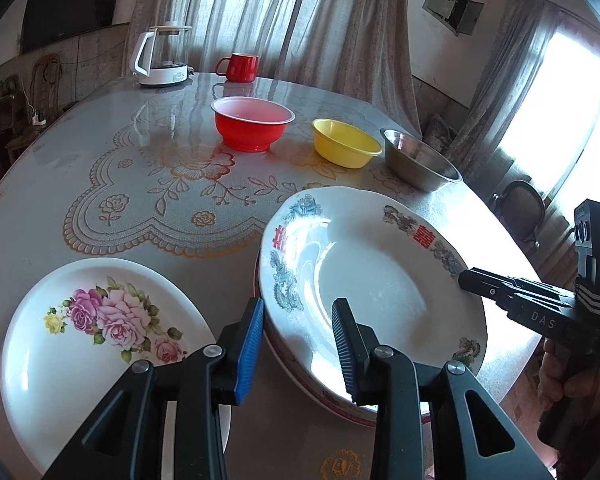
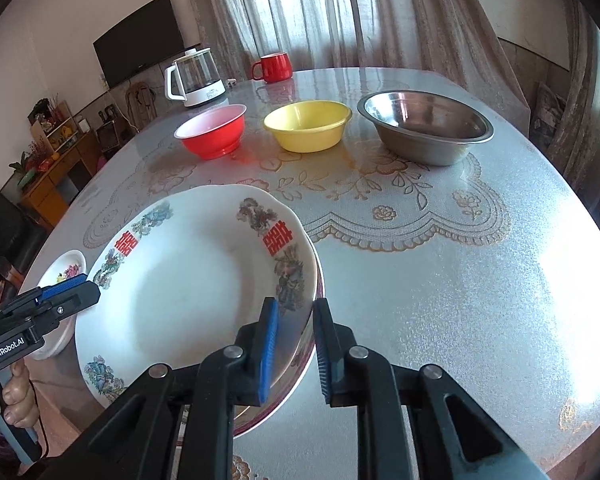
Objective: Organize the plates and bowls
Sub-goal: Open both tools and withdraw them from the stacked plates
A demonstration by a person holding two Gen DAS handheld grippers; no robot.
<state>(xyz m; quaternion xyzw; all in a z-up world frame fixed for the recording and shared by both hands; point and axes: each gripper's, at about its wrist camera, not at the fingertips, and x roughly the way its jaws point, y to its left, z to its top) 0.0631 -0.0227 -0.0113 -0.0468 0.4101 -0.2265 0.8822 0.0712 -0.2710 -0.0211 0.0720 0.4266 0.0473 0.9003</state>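
Both tongs grip the white dragon-patterned porcelain plate point(image 2: 188, 292) near the table's front edge: left tongs point(image 1: 298, 350) half-open on its left rim, right tongs point(image 2: 296, 350) pinched narrow on its right rim. It looks seated on the plate beneath; next, release, then stack the rose plate point(image 1: 100, 344).

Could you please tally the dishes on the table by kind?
Plates: 3 — white rose-patterned plate, white dragon-patterned plate, red-rimmed plate under it
Bowls: 3 — red plastic bowl, yellow plastic bowl, steel bowl
Mugs: 1 — red mug
Kettles: 1 — white glass kettle
Total: 8
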